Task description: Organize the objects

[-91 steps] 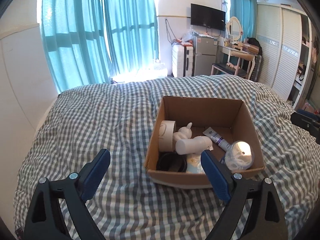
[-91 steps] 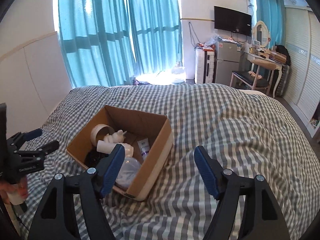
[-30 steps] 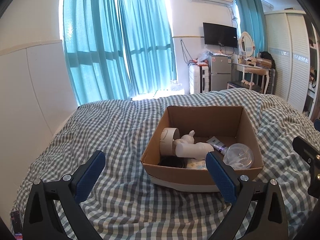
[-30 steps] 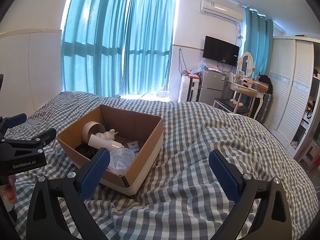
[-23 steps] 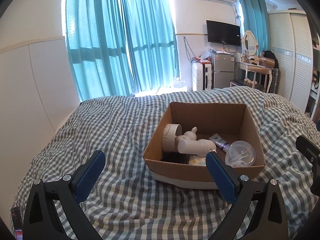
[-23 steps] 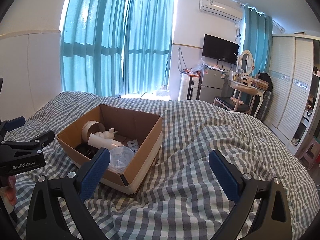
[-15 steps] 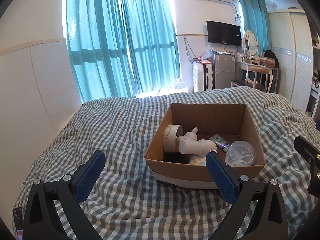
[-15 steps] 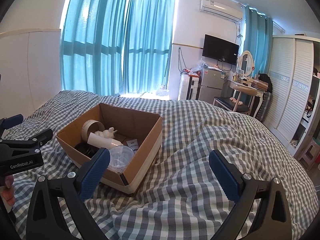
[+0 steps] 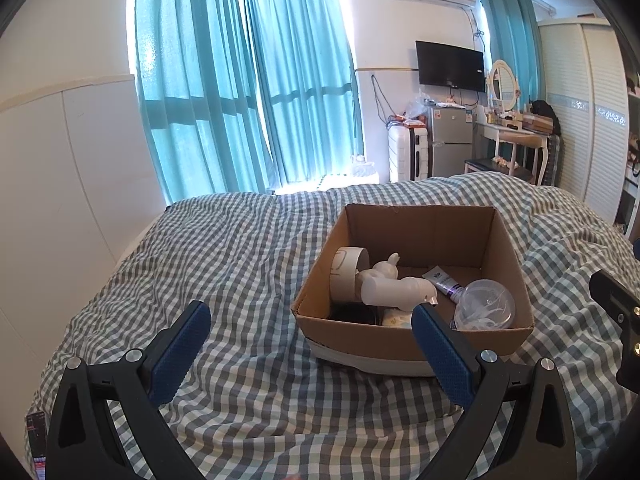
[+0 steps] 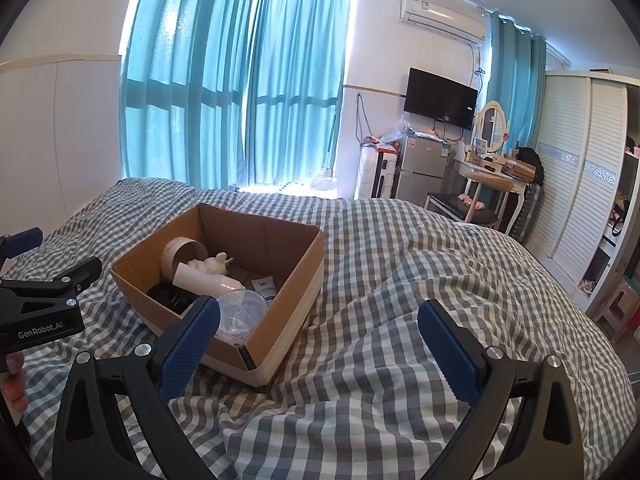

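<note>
The cardboard box (image 9: 416,340) sits on the bed (image 9: 240,264), full of small things. The left gripper (image 9: 308,352) and the right gripper (image 10: 320,340) are both spread wide and hold nothing. To take the white bottle (image 9: 394,291), come down slowly from above.

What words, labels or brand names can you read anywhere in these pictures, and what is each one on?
"GenRobot.AI": white lettering on the black body of the left tool, seen from the right wrist view.
White tube in the cardboard box: printed label, too small to read.
Air conditioner: small mark, too blurred to read.
Nothing else is legible.
</note>
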The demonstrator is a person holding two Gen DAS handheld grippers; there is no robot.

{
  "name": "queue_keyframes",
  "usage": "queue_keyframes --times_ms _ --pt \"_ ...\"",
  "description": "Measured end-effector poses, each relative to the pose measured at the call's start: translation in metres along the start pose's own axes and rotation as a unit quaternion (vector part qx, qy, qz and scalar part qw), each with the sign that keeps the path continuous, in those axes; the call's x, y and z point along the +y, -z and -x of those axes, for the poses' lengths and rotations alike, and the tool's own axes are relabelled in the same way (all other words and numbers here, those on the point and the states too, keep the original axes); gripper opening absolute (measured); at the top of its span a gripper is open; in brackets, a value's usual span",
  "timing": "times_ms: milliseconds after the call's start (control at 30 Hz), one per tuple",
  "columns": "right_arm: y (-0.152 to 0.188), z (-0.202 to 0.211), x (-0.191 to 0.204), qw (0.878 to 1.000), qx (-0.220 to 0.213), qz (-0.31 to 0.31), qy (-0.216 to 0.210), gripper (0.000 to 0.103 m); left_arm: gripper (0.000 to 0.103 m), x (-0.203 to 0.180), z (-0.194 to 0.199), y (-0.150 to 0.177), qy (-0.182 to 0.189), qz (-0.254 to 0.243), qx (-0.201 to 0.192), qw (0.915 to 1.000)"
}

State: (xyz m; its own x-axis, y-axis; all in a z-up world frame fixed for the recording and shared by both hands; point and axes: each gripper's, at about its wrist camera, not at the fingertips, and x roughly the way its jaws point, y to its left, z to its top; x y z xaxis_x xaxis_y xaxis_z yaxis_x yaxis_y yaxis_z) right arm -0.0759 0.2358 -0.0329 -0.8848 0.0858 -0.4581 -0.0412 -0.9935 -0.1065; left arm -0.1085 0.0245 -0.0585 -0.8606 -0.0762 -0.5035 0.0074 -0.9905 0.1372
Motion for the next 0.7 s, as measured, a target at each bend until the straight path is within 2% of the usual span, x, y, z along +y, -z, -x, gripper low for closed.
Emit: queue_keyframes --times_ms 700 --pt "0.0037 -0.0075 0.0045 1.000 0.011 0.008 0.005 0.100 0.103 -0.0003 0.0018 -0.0013 -0.009 -0.006 -0.010 0.9999"
